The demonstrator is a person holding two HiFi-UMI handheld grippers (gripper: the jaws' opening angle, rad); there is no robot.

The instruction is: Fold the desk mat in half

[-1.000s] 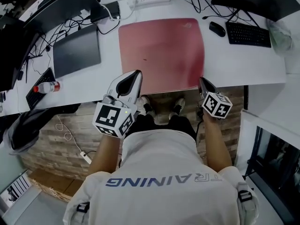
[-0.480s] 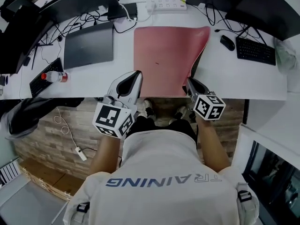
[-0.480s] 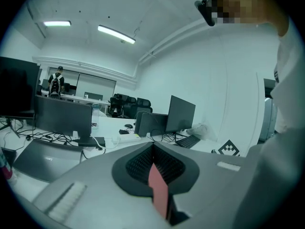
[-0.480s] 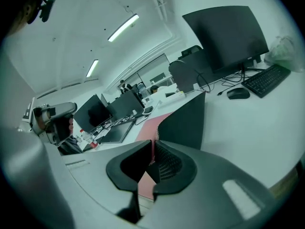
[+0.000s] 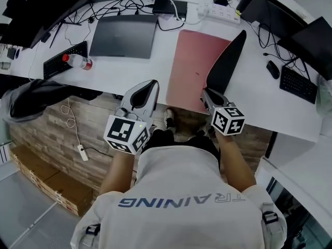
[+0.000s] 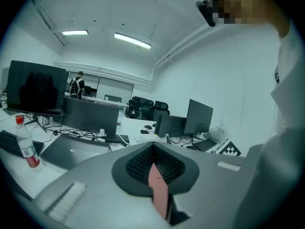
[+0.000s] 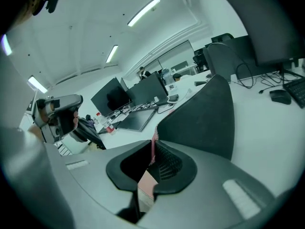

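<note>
The pink desk mat (image 5: 191,69) lies on the white desk (image 5: 124,74). Its near right corner is lifted and turned leftward, so the black underside (image 5: 226,61) stands up as a tall flap. My right gripper (image 5: 206,95) is shut on that corner. In the right gripper view the black flap (image 7: 200,123) rises just past the right gripper (image 7: 155,144), with pink (image 7: 145,185) between the jaws. My left gripper (image 5: 153,83) is at the desk's front edge, by the mat's near left corner. In the left gripper view the left gripper (image 6: 152,147) is shut on a pink strip (image 6: 159,190).
A closed grey laptop (image 5: 123,35) lies left of the mat, with a water bottle (image 5: 78,61) and a keyboard (image 5: 62,60) further left. A power strip (image 5: 220,12) and cables lie behind. A mouse (image 5: 272,69) and a second keyboard (image 5: 298,84) sit at the right.
My right gripper has lifted the mat's near right corner and carried it left, so the flat mat now shows a tall black flap. The head view has swung, putting the desk at a slant.
</note>
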